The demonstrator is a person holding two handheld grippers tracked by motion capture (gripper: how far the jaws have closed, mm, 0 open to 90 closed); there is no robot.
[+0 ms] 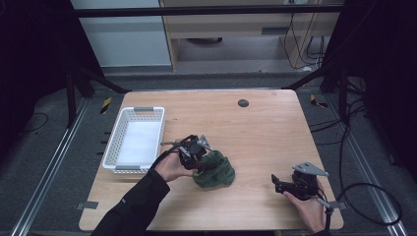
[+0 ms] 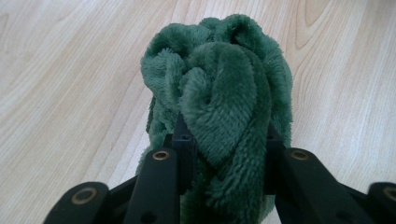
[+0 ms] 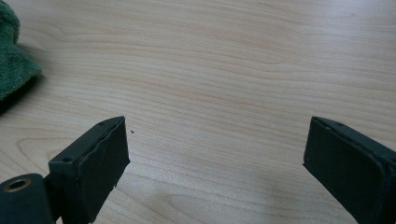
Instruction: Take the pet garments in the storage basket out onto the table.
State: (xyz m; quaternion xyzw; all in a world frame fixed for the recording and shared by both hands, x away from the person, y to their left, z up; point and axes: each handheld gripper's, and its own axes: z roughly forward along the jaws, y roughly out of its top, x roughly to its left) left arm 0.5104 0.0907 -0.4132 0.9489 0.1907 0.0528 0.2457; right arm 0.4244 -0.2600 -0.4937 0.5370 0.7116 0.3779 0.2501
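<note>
Left gripper point(image 2: 224, 140) clamped on a fold of the green plush cloth point(image 2: 219, 93), jaws pressed into the pile from both sides. Rest of the cloth bunched just ahead of and under the jaws, lying on the wooden table point(image 1: 265, 128). White basket point(image 1: 134, 140) beside and behind that gripper, near the table's edge, apart from the cloth. Right gripper point(image 3: 215, 154) spread wide with bare wood between the jaws, well apart from the cloth point(image 3: 11, 60), low over the table. Small dark round mark point(image 1: 243, 103) far ahead of both.
</note>
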